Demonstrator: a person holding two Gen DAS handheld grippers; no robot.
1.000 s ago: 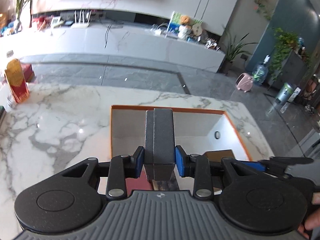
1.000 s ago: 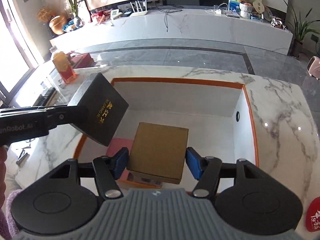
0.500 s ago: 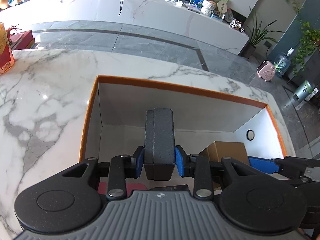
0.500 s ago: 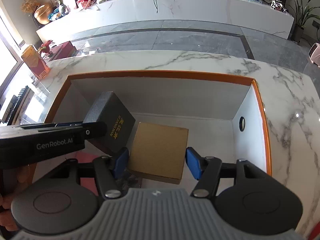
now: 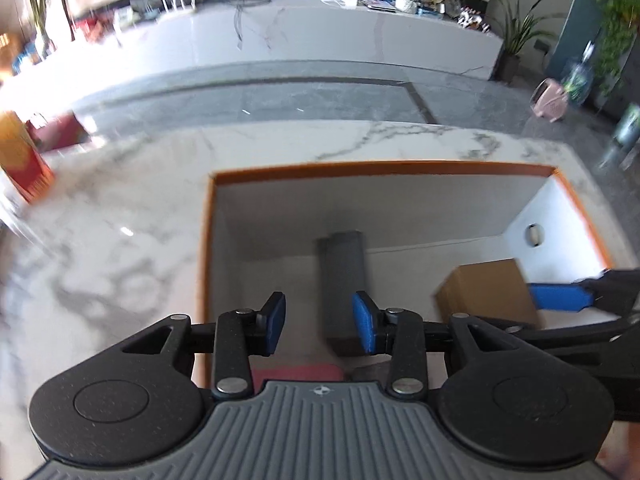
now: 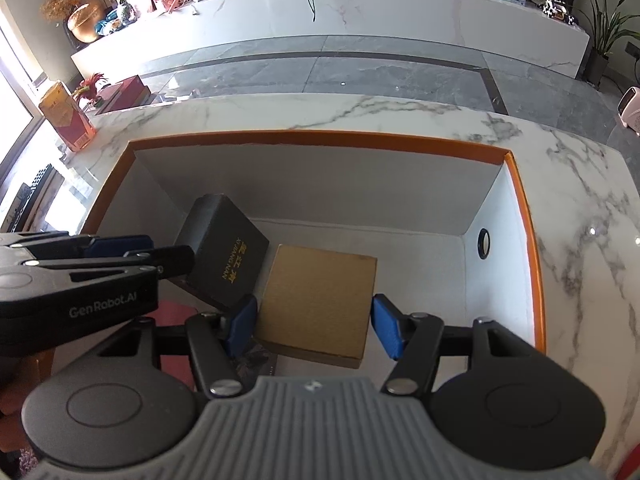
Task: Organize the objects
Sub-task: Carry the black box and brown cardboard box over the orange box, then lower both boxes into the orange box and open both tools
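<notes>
the left gripper [image 5: 319, 323] has just opened its jaws and let go of the black box [image 6: 224, 257], now inside the orange-rimmed bin [image 6: 320, 139]. beside it, the right gripper [image 6: 312, 326] still clamps the brown box [image 6: 320, 296], not yet released.

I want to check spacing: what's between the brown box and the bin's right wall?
Only bare white floor and one finger of the right gripper beside the brown box, short of the wall; the right wrist view shows it.
</notes>
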